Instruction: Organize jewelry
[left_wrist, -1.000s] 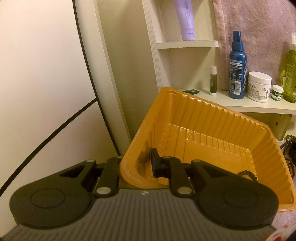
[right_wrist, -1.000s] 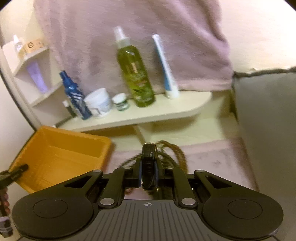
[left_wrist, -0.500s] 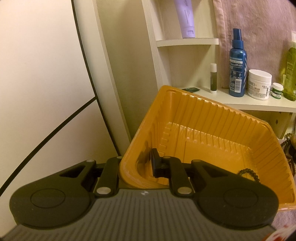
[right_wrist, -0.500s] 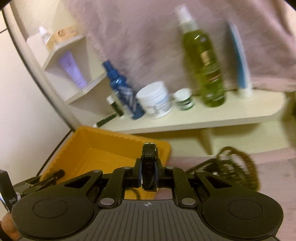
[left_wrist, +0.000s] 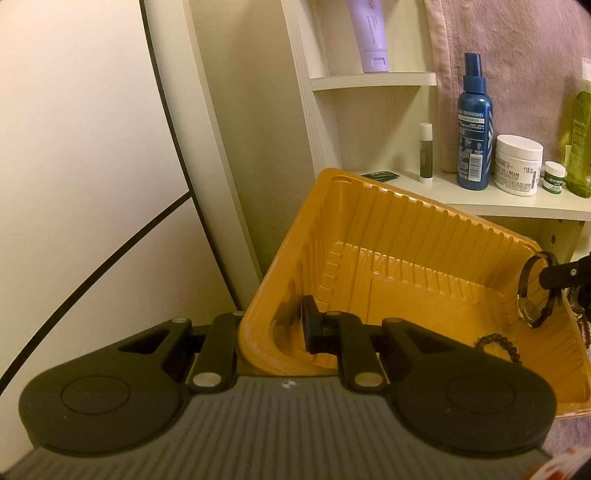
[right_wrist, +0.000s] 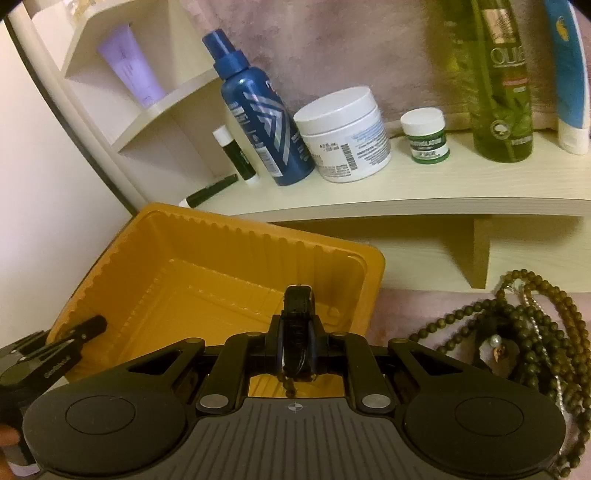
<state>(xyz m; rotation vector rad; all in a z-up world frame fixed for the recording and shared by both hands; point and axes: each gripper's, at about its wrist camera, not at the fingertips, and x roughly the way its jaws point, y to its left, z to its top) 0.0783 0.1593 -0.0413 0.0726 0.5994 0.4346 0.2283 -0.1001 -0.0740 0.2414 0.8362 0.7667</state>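
Observation:
An orange ribbed plastic tray (left_wrist: 406, 229) stands tilted, and my left gripper (left_wrist: 282, 326) is shut on its near left wall, one finger inside and one outside. A dark bead bracelet (left_wrist: 498, 345) lies in the tray's near right corner. My right gripper (right_wrist: 297, 332) is shut on a black-strapped wristwatch (right_wrist: 295, 306) and holds it above the tray (right_wrist: 221, 254). In the left wrist view the watch (left_wrist: 526, 314) hangs from the right gripper (left_wrist: 554, 277) just over the tray's right rim. The left gripper (right_wrist: 74, 336) shows at the tray's left edge.
A heap of olive bead necklaces (right_wrist: 524, 321) lies on pink cloth right of the tray. Behind it, a pale shelf (right_wrist: 424, 184) bears a blue spray bottle (right_wrist: 258, 118), a white cream jar (right_wrist: 343, 133), a small green jar (right_wrist: 428, 136) and a green bottle (right_wrist: 502, 92).
My right gripper has swung left from the bead heap to above the orange tray, with the watch in it, and entered the left wrist view. The left gripper and tray have stayed put.

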